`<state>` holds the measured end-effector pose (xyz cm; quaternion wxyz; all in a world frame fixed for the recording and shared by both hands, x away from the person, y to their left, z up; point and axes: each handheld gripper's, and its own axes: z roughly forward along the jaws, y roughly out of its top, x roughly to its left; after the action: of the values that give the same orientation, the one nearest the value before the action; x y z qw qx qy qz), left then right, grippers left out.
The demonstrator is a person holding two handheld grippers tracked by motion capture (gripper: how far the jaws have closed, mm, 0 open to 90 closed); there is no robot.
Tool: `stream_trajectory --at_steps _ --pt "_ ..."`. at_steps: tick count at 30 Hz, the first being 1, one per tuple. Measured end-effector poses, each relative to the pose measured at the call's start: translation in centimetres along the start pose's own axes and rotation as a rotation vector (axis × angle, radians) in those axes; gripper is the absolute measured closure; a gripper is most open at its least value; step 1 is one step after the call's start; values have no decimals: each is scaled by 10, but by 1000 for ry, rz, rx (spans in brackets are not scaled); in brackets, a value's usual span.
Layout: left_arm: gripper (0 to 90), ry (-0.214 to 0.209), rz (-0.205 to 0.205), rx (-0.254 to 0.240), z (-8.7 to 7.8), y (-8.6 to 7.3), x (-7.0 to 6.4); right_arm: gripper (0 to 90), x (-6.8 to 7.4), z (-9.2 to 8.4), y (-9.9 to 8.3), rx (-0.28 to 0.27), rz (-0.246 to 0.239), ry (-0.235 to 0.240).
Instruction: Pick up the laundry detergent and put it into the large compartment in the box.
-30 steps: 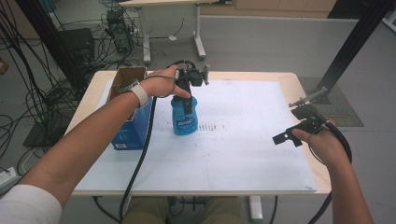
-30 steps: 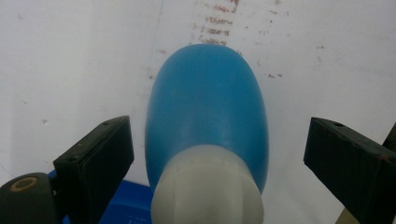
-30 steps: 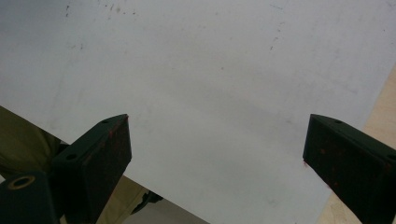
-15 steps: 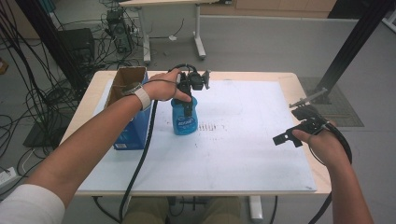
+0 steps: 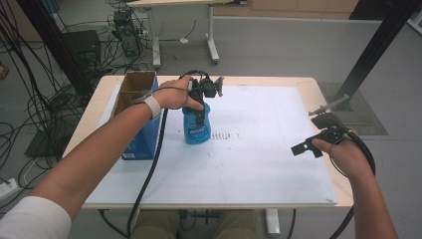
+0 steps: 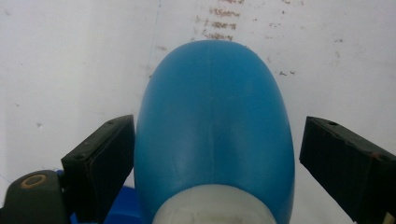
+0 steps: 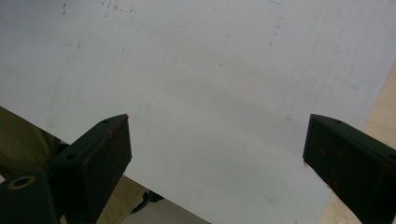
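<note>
Left gripper poised over the blue bottle, right one idle.

I see the white sheet [image 5: 259, 164] covering the table [image 5: 318, 87], a cardboard box [image 5: 135, 89] at its left edge and the blue bottle [image 5: 196, 127] standing just beside it. My left gripper [image 6: 212, 154] straddles the bottle's shoulder, jaws just closing, one pad touching, the other apart. My right gripper [image 7: 217, 154] hangs wide apart over bare sheet.

Blue bottle [image 5: 197, 127] wore a white label; a blue-sided brown box [image 5: 141, 119] stood on the speckled white board [image 5: 259, 154].
</note>
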<state>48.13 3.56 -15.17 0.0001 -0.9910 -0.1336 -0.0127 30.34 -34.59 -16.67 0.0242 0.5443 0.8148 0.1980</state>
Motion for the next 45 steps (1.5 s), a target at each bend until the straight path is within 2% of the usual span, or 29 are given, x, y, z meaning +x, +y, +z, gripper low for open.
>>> stream_trajectory --at_steps 27,35,38,45 --pt "219 32 0 3 3 2 -5 76 -2 0 -3 -6 7 0" --pt "270 44 -8 4 3 2 -6 76 1 0 -2 0 2 -14" --pt "314 50 -10 1 4 1 -7 76 1 0 -2 -2 0 -12" --pt "352 37 -10 0 3 1 -4 76 1 0 -2 -1 0 -12"
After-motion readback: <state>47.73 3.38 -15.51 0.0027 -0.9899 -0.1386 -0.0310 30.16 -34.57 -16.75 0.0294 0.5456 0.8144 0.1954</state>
